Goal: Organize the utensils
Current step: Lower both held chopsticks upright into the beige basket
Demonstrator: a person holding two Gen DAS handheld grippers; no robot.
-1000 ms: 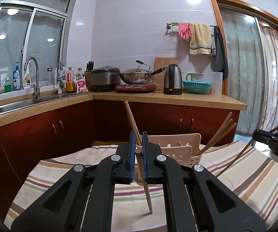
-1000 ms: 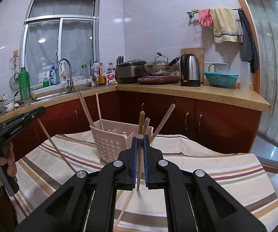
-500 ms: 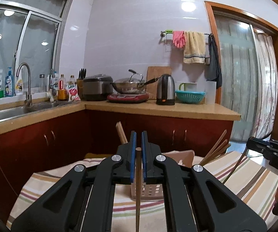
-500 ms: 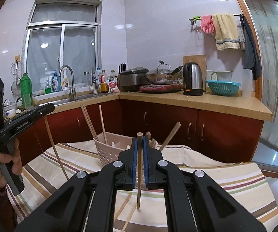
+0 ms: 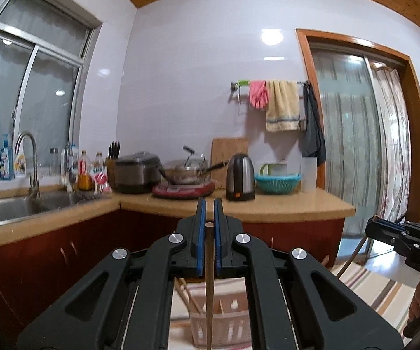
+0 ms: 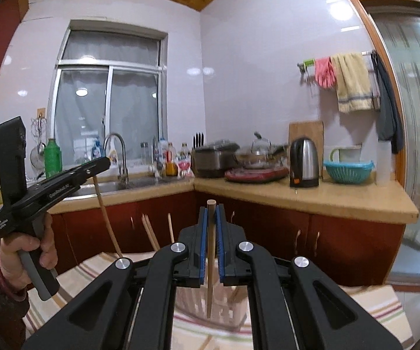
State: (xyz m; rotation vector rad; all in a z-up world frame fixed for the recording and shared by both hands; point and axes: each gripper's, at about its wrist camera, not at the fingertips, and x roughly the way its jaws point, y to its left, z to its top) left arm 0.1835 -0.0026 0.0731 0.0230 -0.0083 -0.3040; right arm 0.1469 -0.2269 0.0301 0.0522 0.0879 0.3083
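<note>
1. We see the left gripper [image 5: 207,227] pointing level, its blue pads closed tight on a wooden chopstick [image 5: 209,285] that hangs upright between them, top end just above the pads.
2. The right gripper [image 6: 211,233] is likewise clamped on its own chopstick [image 6: 210,262], which stands near vertical with its top poking above the pads.
3. Below both tools we find the pale slotted utensil basket [image 5: 227,326] on the striped tablecloth [image 5: 379,288]; the left chopstick's lower end hangs in front of the basket, and other chopsticks [image 6: 151,233] lean in the basket.
4. In the right wrist view, a hand [image 6: 26,256] grips the left tool's handle.
5. Behind, we note the kitchen counter [image 6: 312,195] with a kettle [image 6: 304,162].
</note>
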